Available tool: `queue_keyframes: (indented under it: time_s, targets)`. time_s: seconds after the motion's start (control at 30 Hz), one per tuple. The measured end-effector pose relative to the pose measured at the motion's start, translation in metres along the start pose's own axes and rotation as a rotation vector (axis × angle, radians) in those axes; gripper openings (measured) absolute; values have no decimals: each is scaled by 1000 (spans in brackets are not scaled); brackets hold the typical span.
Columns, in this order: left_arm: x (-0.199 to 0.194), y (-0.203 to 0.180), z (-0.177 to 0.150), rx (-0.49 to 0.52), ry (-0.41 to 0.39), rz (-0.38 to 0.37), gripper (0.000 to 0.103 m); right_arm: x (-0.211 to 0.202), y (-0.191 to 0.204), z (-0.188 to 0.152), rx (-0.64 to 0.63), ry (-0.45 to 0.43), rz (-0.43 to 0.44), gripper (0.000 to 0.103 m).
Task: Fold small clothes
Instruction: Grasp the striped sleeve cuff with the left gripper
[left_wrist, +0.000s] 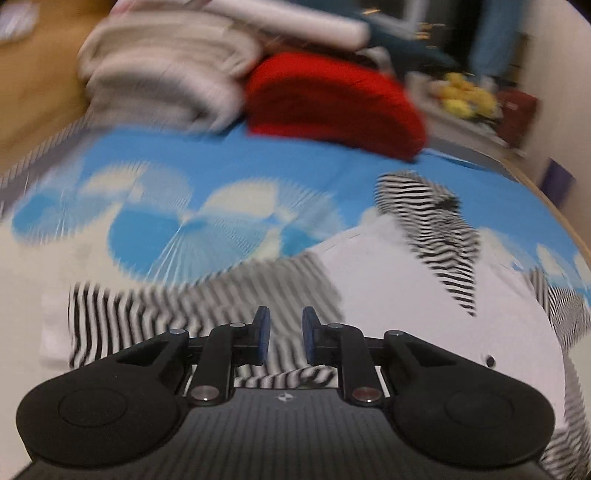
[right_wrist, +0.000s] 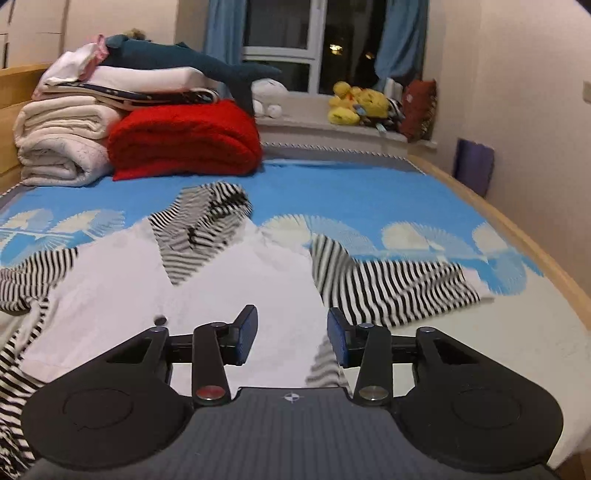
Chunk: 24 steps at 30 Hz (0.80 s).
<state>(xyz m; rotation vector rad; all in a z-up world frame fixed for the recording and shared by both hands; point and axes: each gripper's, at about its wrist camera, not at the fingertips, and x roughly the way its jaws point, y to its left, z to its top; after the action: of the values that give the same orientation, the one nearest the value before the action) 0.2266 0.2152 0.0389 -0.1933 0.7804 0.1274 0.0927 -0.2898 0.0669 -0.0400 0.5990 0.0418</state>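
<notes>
Blue bed sheet (right_wrist: 351, 192) carries the spread striped shirt (right_wrist: 236, 280); left gripper (left_wrist: 284, 334) narrowly open, right gripper (right_wrist: 291, 338) half-open, both empty, likely next grasping a sleeve (right_wrist: 391, 288) to fold inward.

Blurred view, left gripper (left_wrist: 285, 334) w/ narrow gap over striped sleeve (left_wrist: 207, 306), white shirt (left_wrist: 399, 295), blue bedsheet (left_wrist: 258, 158), red blanket (left_wrist: 332, 99) behind

We see a wooden-framed bed (right_wrist: 532, 236) under a blue fan-patterned sheet (right_wrist: 351, 192). Beyond the bed's far end, a dark window (right_wrist: 314, 44) hangs between blue curtains (right_wrist: 400, 40), plush toys (right_wrist: 354, 103) on its sill. Folded blankets (right_wrist: 62, 144) are stacked at the bed's far left corner.
</notes>
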Motion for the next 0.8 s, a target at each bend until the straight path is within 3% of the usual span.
queue_keyframes:
  time_s: [0.2, 0.3, 0.4, 0.47, 0.57, 0.8]
  targets:
    - [22, 64, 7, -183, 56, 72, 21, 21, 32, 83, 47, -49, 112, 38]
    - [33, 94, 7, -287, 110, 109, 26, 52, 66, 117, -37, -50, 228, 44]
    - [43, 127, 1, -426, 160, 153, 38, 83, 92, 120, -96, -78, 247, 45]
    - [50, 149, -5, -510, 194, 186, 43, 107, 102, 113, -84, 16, 229, 45]
    - [58, 176, -12, -601, 220, 241, 43, 134, 105, 111, -39, 128, 287, 45]
    - [70, 220, -23, -792, 254, 328, 44, 164, 79, 114, 59, 193, 226, 45]
